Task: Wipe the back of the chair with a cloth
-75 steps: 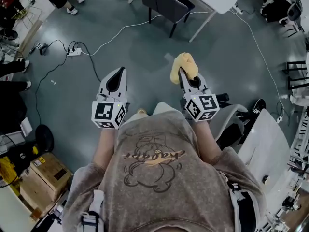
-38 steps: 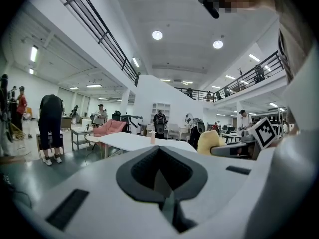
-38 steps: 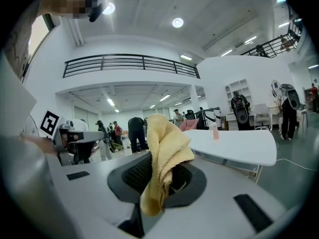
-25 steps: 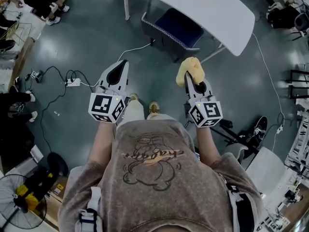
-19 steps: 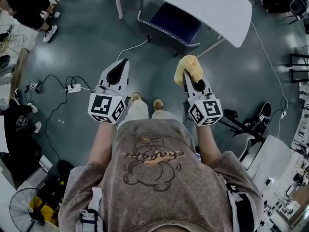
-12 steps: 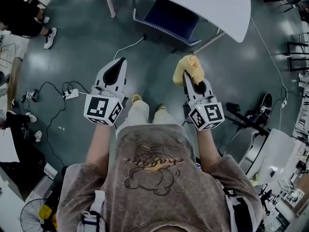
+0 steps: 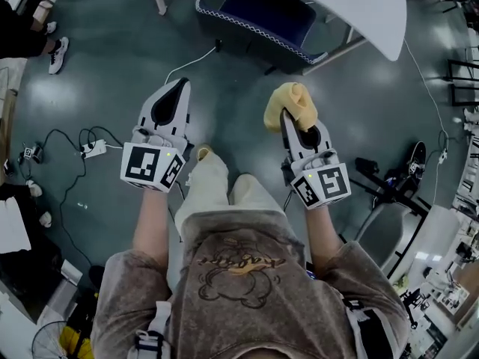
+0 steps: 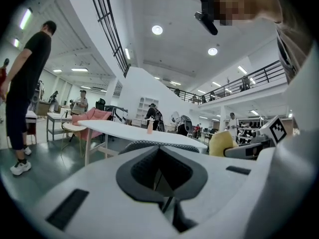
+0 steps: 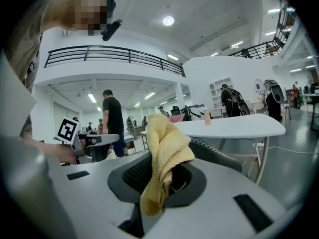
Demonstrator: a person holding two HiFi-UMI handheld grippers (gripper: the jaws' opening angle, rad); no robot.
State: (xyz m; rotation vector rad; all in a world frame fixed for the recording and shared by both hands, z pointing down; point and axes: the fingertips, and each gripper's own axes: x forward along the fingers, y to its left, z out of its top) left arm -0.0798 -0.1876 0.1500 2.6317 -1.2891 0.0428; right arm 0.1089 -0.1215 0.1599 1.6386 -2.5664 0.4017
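Head view and both tool views. The right tool (image 7: 289, 114) is closed on the yellow cloth (image 7: 290, 105). The cloth bunches over the tool's tips and hides them from above. In the right gripper view the cloth (image 9: 167, 151) rises out of the dark recess of the right tool (image 9: 162, 183), with one fold hanging down in front. The left tool (image 7: 180, 85) has its jaws drawn together to a point. In the left gripper view we see nothing between the jaws of the left tool (image 8: 159, 158), which meet along a thin seam.

The chair (image 7: 254, 10), dark blue with a pale stitched rim, stands ahead of both tools and is clear of the cloth. Its far side is cut off by the top edge of the head view and partly covered by the white worktop (image 7: 359, 6). In the left gripper view only the top rim of the chair (image 8: 154, 144) shows above the tool body. In the right gripper view a curved stretch of the chair (image 9: 214, 153) shows just behind the cloth.

A small pink object (image 8: 149, 127) stands on the worktop (image 8: 114, 129). It is possibly a bottle, but it is too small for us to tell. On the grey floor (image 7: 112, 66), white cables run to a power strip (image 7: 93, 148).
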